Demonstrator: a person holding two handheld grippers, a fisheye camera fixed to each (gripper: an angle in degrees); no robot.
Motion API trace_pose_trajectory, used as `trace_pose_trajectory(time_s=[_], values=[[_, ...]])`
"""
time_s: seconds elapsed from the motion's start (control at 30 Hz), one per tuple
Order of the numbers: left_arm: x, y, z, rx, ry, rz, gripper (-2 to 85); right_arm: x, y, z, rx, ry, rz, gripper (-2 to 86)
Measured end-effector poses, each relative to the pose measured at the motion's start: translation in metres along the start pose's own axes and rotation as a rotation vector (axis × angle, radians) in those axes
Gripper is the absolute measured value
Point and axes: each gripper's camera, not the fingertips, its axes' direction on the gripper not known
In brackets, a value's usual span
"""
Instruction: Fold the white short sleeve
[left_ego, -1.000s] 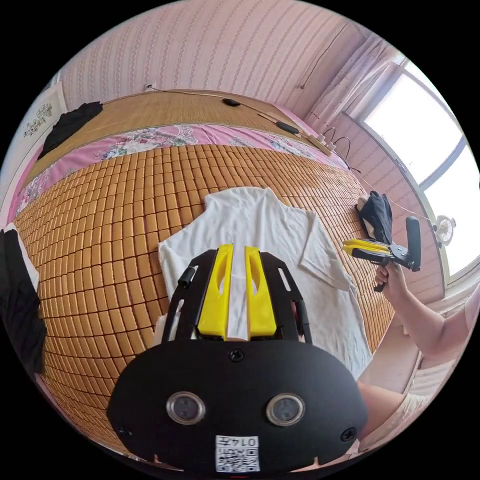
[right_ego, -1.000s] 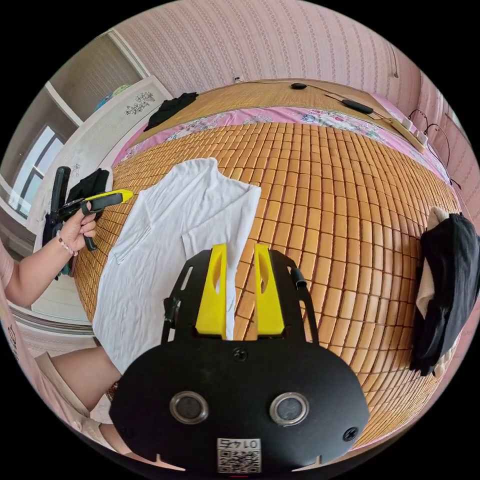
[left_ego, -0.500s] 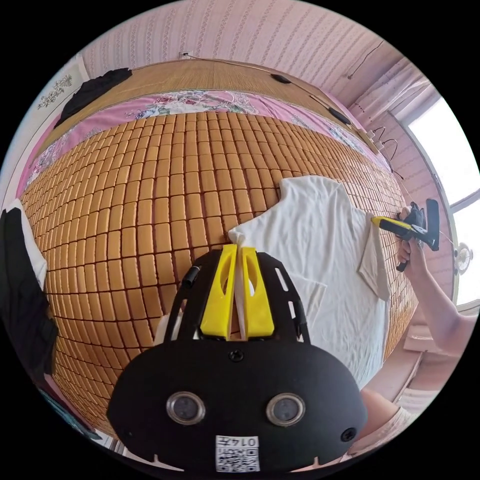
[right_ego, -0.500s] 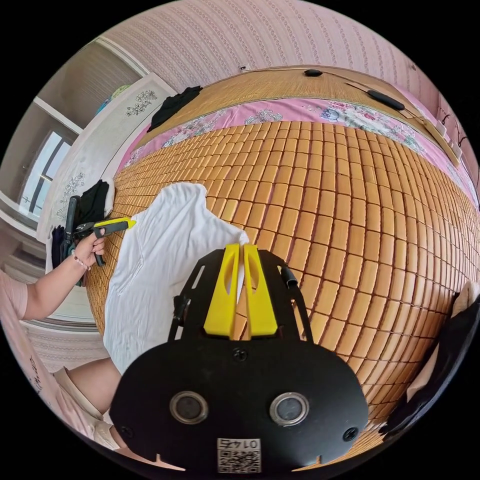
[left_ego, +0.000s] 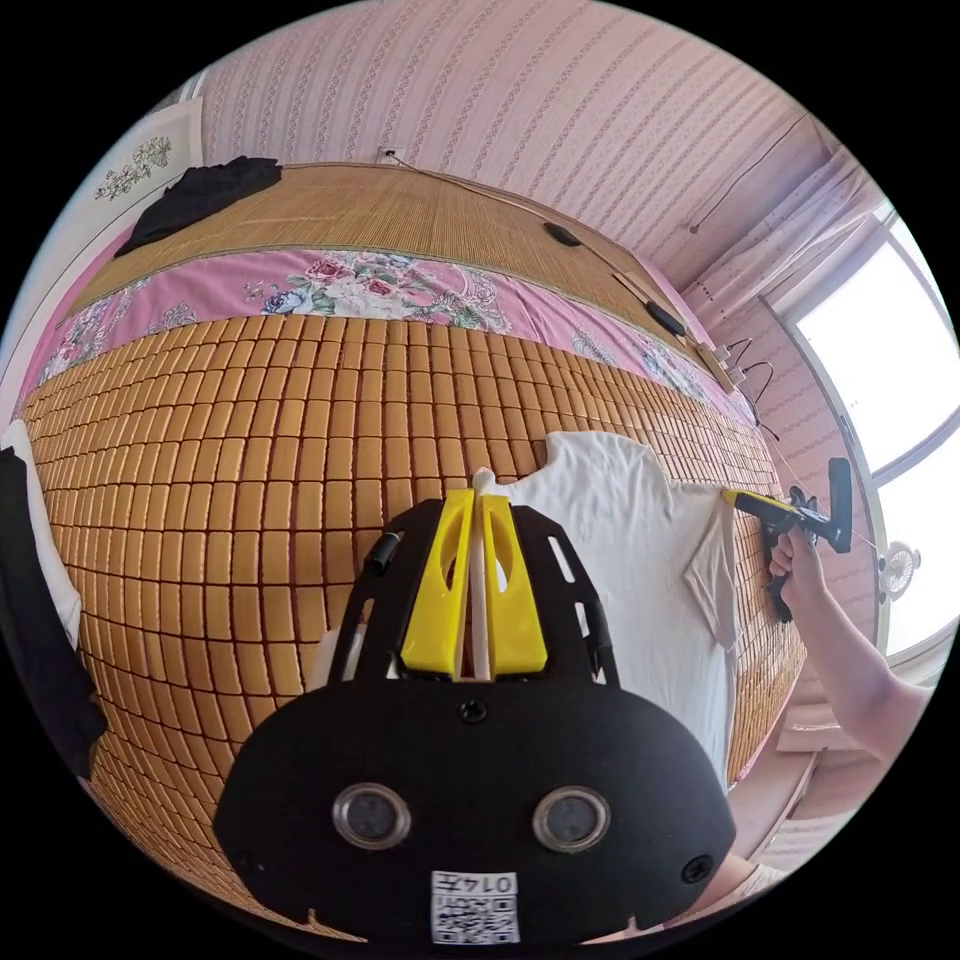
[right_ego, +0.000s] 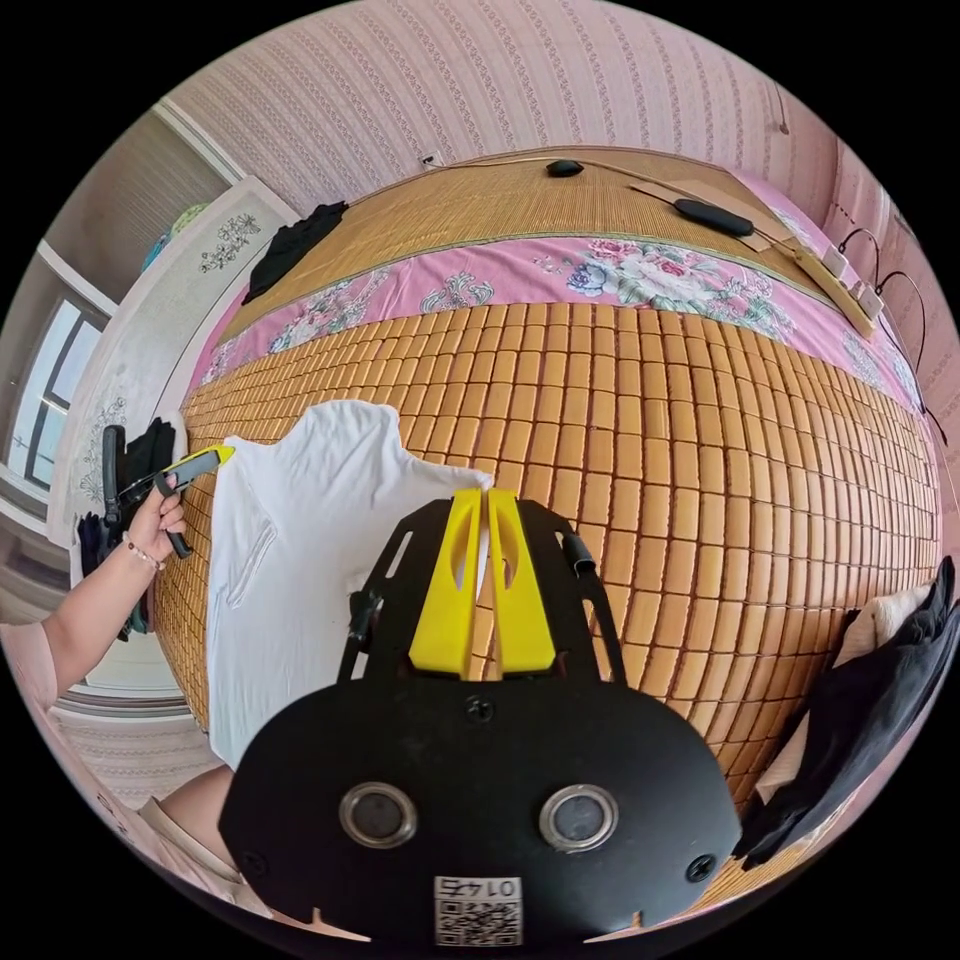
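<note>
— Where is our white short-sleeve shirt (left_ego: 640, 540)?
— Spread on the bed's bamboo mat (left_ego: 250, 450), at 3 o'clock in the left gripper view and 9 o'clock in the right gripper view.
— And our tools?
— The left tool (left_ego: 476, 497) is clenched on one shoulder corner, and the right tool (right_ego: 480, 495) is clenched on the other.

Both views overlook the shirt (left_ego: 620, 540) from opposite sides.

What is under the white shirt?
The white shirt lies on a bamboo mat covering the bed. The mat shows all around it; whatever lies directly beneath the cloth is hidden.
</note>
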Motion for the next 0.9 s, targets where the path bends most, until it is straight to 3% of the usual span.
trace_pose_trajectory(time_s=[0.4,0.67,0.9], values=[[-0.018,0.038,-0.035,0.084,0.014,-0.026,-1.0,-0.012,0.026,-0.022,0.041,0.005,-0.04,0.4],[-0.015,0.132,-0.114,0.08,0.128,0.163,-0.9,-0.04,0.137,-0.092,0.138,-0.109,-0.171,0.5],[-0.025,0.234,-0.179,0.076,0.232,0.169,-0.8,-0.048,0.251,-0.149,0.179,-0.193,-0.159,0.5]])
